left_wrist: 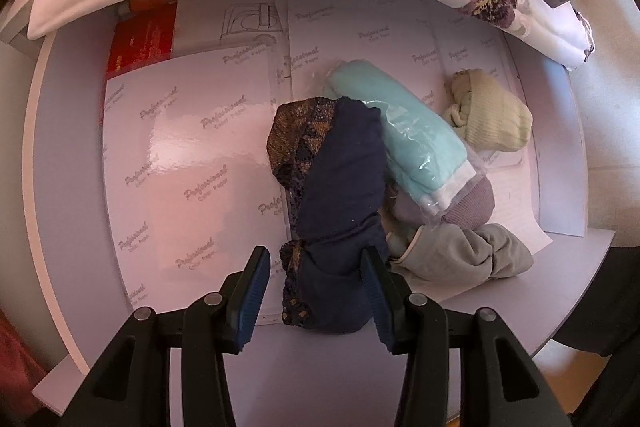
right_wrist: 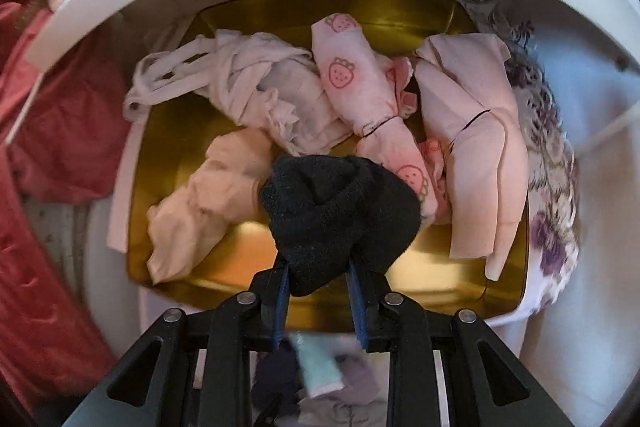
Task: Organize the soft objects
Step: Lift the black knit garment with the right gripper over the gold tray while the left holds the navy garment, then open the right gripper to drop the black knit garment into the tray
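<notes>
A pale shelf [left_wrist: 60,147] lined with glossy printed paper sheets [left_wrist: 192,131] carries a small heap of soft things. The left gripper [left_wrist: 316,291] hangs over its front edge with fingers spread wide; a rolled navy garment with lace trim [left_wrist: 336,195] lies between them, its near end against the right-hand pad [left_wrist: 376,291] and apart from the left-hand one, so nothing is clamped. Just beside it lie a mint towel in a clear bag [left_wrist: 408,139], a cream knit roll [left_wrist: 492,115], a lilac knit piece [left_wrist: 468,203] and grey cloth [left_wrist: 472,251].

Over a gold tray [right_wrist: 420,275] of pink and white garments [right_wrist: 360,79], the right gripper [right_wrist: 320,291] pinches a black fuzzy sock bundle [right_wrist: 340,211] by its lower end, the bulk bulging beyond the fingertips.
</notes>
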Motion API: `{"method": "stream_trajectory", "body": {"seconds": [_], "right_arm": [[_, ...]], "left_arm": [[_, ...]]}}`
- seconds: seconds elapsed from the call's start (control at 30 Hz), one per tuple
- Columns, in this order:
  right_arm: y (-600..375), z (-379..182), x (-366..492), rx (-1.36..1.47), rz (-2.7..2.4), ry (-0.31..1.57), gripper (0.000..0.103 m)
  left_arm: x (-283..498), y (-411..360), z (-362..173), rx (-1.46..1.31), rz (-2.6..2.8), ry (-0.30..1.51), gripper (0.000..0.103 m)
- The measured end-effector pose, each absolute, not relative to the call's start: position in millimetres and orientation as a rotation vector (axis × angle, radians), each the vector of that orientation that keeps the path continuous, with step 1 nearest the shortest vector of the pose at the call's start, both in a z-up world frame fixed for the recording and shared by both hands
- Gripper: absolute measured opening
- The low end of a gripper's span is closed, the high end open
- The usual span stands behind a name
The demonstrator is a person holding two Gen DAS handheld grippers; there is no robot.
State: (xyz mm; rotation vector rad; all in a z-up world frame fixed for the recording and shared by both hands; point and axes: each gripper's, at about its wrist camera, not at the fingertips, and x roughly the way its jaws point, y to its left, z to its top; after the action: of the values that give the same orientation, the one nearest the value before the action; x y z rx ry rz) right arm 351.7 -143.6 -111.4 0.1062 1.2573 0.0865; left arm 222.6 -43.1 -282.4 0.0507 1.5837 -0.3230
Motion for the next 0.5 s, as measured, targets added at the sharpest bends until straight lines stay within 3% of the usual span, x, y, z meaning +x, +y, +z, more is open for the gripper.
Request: {"method": "stream_trajectory", "body": {"seconds": [0.3, 0.5], "right_arm": [[-121.6, -124.2, 366.7, -0.025, 0.071, 1.264, 0.033], [-123.1, -114.3, 350.7, -0.016, 0.096, 1.229, 0.052]], "left_arm": [[223.6, -42.1, -284.9, 0.048, -0.322, 1.589, 0.048], [222.2, -44.1, -285.4, 0.057, -0.324, 1.588, 0.048]]}}
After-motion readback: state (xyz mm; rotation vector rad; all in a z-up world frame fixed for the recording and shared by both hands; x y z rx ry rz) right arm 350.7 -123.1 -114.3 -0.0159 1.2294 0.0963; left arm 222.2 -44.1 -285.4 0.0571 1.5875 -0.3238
